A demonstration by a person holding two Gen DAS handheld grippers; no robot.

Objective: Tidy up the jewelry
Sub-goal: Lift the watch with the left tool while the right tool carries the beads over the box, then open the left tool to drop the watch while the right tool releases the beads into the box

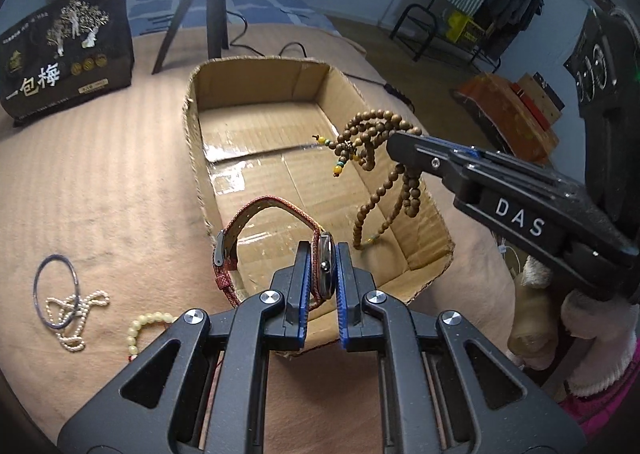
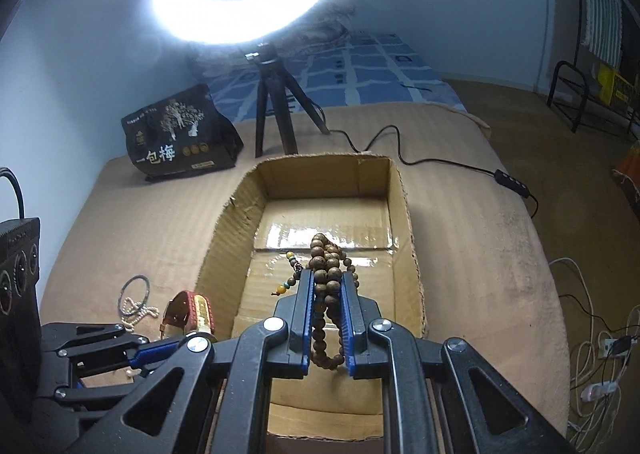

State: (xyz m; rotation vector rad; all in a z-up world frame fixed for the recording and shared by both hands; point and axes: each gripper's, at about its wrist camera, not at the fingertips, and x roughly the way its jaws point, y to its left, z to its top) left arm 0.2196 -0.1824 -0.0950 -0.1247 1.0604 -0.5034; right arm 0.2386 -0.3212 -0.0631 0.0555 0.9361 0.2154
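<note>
Left wrist view: left gripper (image 1: 324,270) clamps the watch (image 1: 326,270) by its case, over the near rim of the cardboard box (image 1: 192,158). Right gripper (image 2: 327,294) pinches the wooden bead string (image 2: 326,270) above the box floor, beads dangling straight down inside.

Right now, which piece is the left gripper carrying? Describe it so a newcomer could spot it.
Start at the open cardboard box on the tan bedspread. Over its near end the left gripper pinches a wristwatch by its case. Its looped red woven strap sets it apart from the brown wooden bead string in the right gripper.
</note>
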